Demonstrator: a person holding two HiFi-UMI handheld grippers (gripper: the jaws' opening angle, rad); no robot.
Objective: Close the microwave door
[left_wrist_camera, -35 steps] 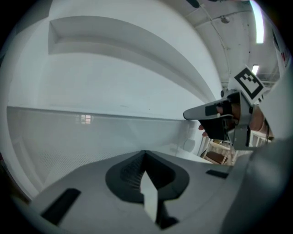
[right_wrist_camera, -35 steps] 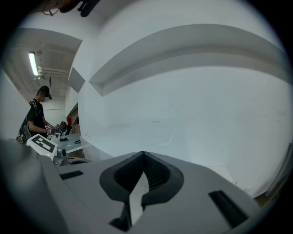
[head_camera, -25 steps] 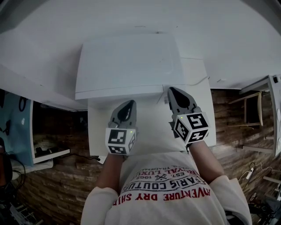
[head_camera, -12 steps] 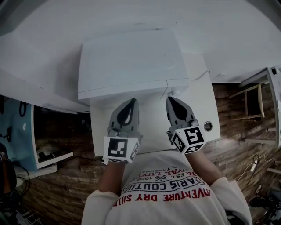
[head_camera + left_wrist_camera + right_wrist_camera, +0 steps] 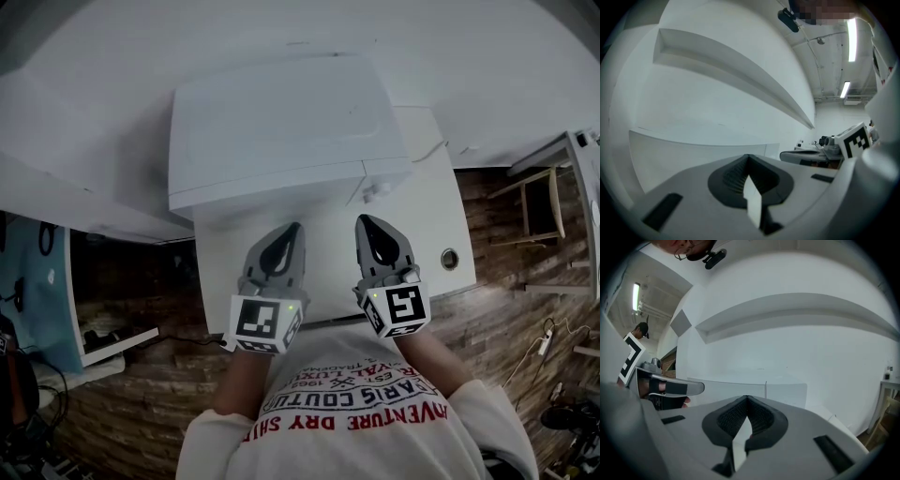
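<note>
A white microwave (image 5: 281, 127) stands on a white table (image 5: 422, 234) against the wall. Seen from above, its front edge runs straight and no door leaf sticks out. A small knob (image 5: 380, 192) shows at its front right. My left gripper (image 5: 289, 231) and right gripper (image 5: 367, 223) hover side by side a little in front of it, both shut with nothing in them and touching nothing. In the left gripper view the left gripper (image 5: 749, 158) points at the microwave's white front (image 5: 693, 147). In the right gripper view the right gripper (image 5: 747, 399) faces the same front, where a vertical seam (image 5: 765, 389) shows.
A round hole (image 5: 450, 259) sits in the table at the right. A thin cable (image 5: 427, 155) runs behind the microwave. A wooden chair (image 5: 539, 202) stands on the wood floor to the right. A long white shelf (image 5: 787, 310) juts from the wall above.
Both grippers have drawn back from the microwave's front toward my body. The right gripper was at the front edge a second ago and now hangs clear of it.
</note>
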